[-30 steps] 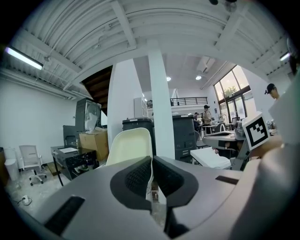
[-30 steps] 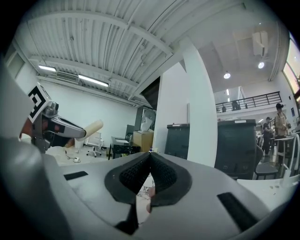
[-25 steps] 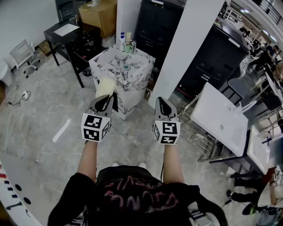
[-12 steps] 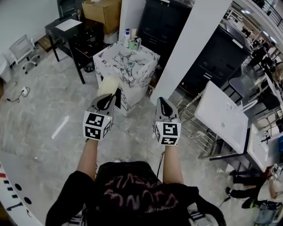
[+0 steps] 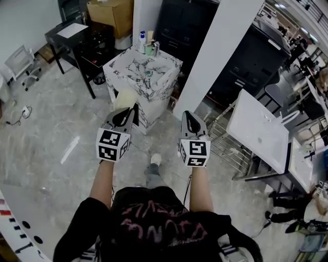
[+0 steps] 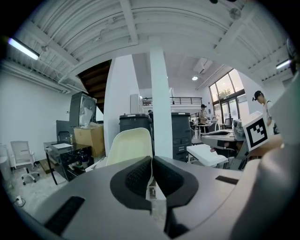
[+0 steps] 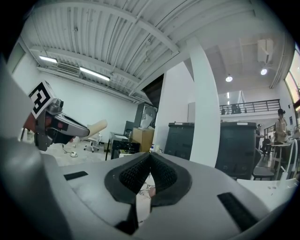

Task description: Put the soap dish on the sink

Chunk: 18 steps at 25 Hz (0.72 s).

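A cream soap dish [image 5: 123, 100] is held in my left gripper [image 5: 134, 109], which is shut on its edge; in the left gripper view the dish [image 6: 129, 146] stands up just left of the closed jaws of the left gripper [image 6: 151, 160]. The marble-patterned sink [image 5: 134, 72] stands ahead of both grippers, some way off. My right gripper [image 5: 185, 115] is level with the left one, and its jaws are shut with nothing in them [image 7: 149, 157]. From the right gripper view the left gripper [image 7: 55, 124] and the dish [image 7: 94, 126] show at the left.
Bottles [image 5: 143, 40] stand at the sink's back edge. A black table [image 5: 76, 35] and a cardboard box [image 5: 109, 12] are at the far left. A white pillar [image 5: 221, 50] rises right of the sink. A white table [image 5: 258, 134] and a metal rack [image 5: 226, 149] are at the right.
The person has stepped forward; a leg and shoe now show between the arms. Both grippers keep their pose, the left still holding the dish.
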Motion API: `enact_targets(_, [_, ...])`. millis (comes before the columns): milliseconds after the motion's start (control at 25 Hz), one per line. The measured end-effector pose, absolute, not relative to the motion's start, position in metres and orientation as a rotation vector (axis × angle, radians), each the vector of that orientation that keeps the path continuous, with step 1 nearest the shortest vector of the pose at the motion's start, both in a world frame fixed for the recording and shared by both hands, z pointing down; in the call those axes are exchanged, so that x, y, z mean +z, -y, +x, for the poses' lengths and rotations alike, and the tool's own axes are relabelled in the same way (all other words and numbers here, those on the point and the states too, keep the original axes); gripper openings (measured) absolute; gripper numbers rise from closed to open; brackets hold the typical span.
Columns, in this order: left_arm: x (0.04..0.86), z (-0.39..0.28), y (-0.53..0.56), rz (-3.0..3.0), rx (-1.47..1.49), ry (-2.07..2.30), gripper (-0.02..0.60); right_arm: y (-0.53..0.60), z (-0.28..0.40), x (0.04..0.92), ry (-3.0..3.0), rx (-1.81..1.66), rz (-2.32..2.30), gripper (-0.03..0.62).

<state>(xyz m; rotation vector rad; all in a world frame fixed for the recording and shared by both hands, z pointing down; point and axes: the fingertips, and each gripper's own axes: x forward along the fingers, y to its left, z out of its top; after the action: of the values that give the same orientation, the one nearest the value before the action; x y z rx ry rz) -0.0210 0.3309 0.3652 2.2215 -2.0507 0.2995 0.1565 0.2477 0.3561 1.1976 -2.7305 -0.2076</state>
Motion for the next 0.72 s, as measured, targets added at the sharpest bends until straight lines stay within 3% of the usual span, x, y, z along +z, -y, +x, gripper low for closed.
enact_targets(720, [0.404, -0.071, -0.219, 2.179, 0.376, 2.002, 0.025, -0.126, 0.101, 0.385, 2.742, -0.136, 1.182, 0.014])
